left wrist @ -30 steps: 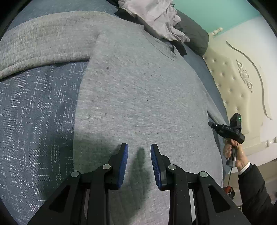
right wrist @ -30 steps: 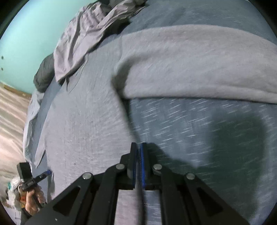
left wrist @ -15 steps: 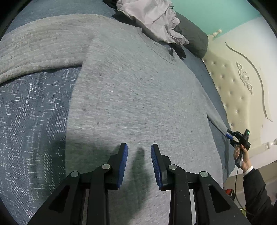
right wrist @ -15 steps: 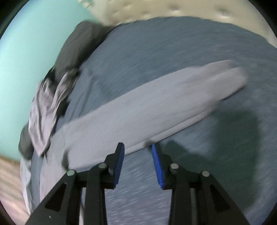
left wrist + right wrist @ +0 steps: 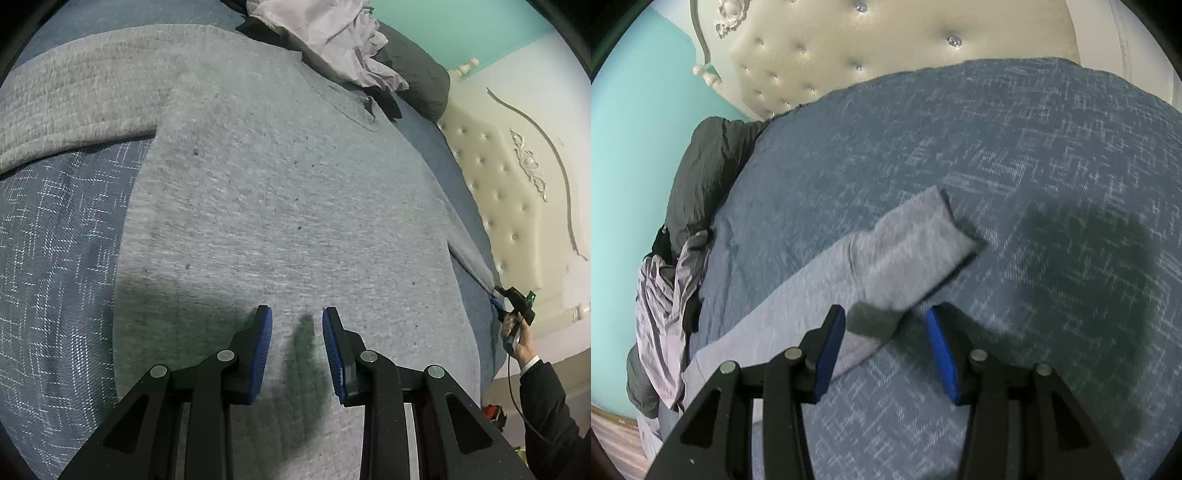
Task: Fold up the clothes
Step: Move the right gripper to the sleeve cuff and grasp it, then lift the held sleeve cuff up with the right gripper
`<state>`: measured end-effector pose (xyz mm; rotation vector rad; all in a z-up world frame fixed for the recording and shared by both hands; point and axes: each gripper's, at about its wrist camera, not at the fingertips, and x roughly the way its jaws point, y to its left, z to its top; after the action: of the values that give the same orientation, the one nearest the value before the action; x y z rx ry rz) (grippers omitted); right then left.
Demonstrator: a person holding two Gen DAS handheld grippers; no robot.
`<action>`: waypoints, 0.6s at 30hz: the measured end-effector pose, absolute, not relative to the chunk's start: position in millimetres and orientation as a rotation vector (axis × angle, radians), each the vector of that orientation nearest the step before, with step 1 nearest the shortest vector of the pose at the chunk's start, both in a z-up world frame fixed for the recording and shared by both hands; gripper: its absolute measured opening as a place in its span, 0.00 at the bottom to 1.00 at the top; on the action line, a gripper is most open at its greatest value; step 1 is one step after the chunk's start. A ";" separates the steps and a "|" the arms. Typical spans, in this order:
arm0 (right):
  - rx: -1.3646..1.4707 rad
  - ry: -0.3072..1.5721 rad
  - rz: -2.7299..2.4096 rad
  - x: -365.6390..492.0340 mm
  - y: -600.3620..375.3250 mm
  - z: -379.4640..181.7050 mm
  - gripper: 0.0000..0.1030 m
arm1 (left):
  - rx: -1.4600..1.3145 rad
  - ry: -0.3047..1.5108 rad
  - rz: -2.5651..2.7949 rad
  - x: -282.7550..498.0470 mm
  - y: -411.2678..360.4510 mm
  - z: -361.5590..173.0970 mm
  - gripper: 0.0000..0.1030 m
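A grey sweater (image 5: 280, 206) lies spread flat on a blue bedspread (image 5: 55, 258), one sleeve stretched out to the upper left. My left gripper (image 5: 297, 317) hovers open over the sweater's lower body, nothing between its blue pads. In the right wrist view the other sleeve (image 5: 820, 306) runs diagonally, its cuff (image 5: 919, 236) lying on the bedspread (image 5: 1034, 147). My right gripper (image 5: 886, 317) is open just above the sleeve near the cuff, its fingers either side of the cloth without closing on it. The right gripper (image 5: 511, 301) also shows far right, held by a hand, at the sleeve's end.
A crumpled lilac garment (image 5: 332, 40) and a dark grey garment (image 5: 421, 74) are piled beyond the sweater's collar. A cream tufted headboard (image 5: 886, 48) stands behind the bed, with a teal wall (image 5: 639, 129) beside it. The person's dark sleeve (image 5: 546, 413) is at lower right.
My right gripper went from shut to open and swung along the sleeve to its cuff end. The left gripper stayed open and shifted slightly over the sweater's body.
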<state>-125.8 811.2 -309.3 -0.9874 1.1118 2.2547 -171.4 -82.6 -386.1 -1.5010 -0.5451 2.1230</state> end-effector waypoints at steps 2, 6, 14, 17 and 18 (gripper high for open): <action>-0.978 1.121 2.251 -131.7 815.8 -313.5 0.45 | -1.508 -0.543 2.127 -172.3 -80.9 -386.3 0.30; -0.986 1.113 2.249 -133.7 824.4 -317.3 0.32 | -1.517 -0.533 2.132 -175.1 -75.7 -387.1 0.30; -0.968 0.952 2.334 -149.2 827.5 -295.5 0.03 | -1.530 -0.523 2.140 -181.5 -65.1 -391.3 0.30; -0.932 0.897 2.401 -163.4 831.0 -272.4 0.03 | -1.533 -0.515 2.140 -184.7 -59.9 -391.1 0.30; -0.920 0.880 2.420 -166.5 833.5 -263.8 0.03 | -1.533 -0.512 2.140 -185.9 -58.1 -390.9 0.30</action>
<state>-166.5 833.5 -263.8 -0.9196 0.8804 2.4200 -185.9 -58.1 -390.9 -1.5329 -0.5123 2.1403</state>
